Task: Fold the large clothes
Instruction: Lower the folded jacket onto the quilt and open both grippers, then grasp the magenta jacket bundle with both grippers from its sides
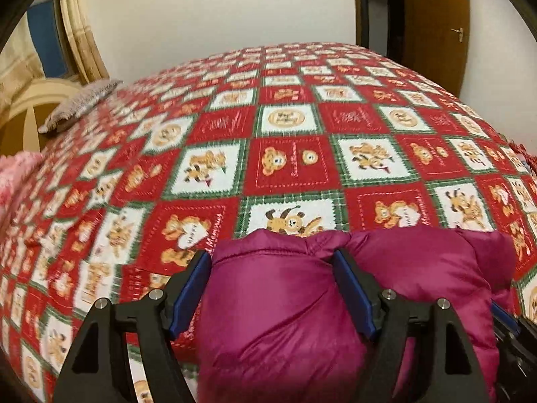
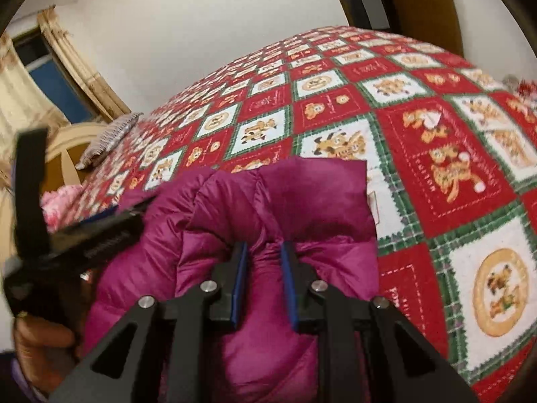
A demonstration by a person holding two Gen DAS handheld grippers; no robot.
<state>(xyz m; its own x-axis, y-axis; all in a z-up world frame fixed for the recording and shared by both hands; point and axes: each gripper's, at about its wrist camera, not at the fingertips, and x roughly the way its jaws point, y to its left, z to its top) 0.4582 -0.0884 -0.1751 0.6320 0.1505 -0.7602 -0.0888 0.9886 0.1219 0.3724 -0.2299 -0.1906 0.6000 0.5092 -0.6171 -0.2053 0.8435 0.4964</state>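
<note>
While both tools bear on the same bundle, the magenta puffer jacket (image 1: pixel 288 302) lies bunched at the near edge of the bed (image 1: pixel 302 154), with the patterned red-and-white quilt stretching away beyond it toward the far edge. The left hand-held gripper (image 1: pixel 272 288) stands wide open, its blue pads (image 1: pixel 188 299) straddling a fat roll of the jacket without pinching it; the fabric bulges up between and past them. The right hand-held gripper (image 2: pixel 265 278) is much narrower, its pads (image 2: pixel 240 282) drawn close with a ridge of the jacket (image 2: pixel 278 221) squeezed between them, so it appears to have hold of the padding. In the right wrist view the left tool (image 2: pixel 77 235) shows at the jacket's left side, held by a bare hand (image 2: pixel 40 346).

The jacket's long axis seems to run across the near edge, from one tool to the other, and its free, flatter end points away toward the middle of the bed. The right hand is the one already gripping, so any next fold probably turns on the left closing first.

A grey pillow (image 1: pixel 77 104) lies at the far left corner.
</note>
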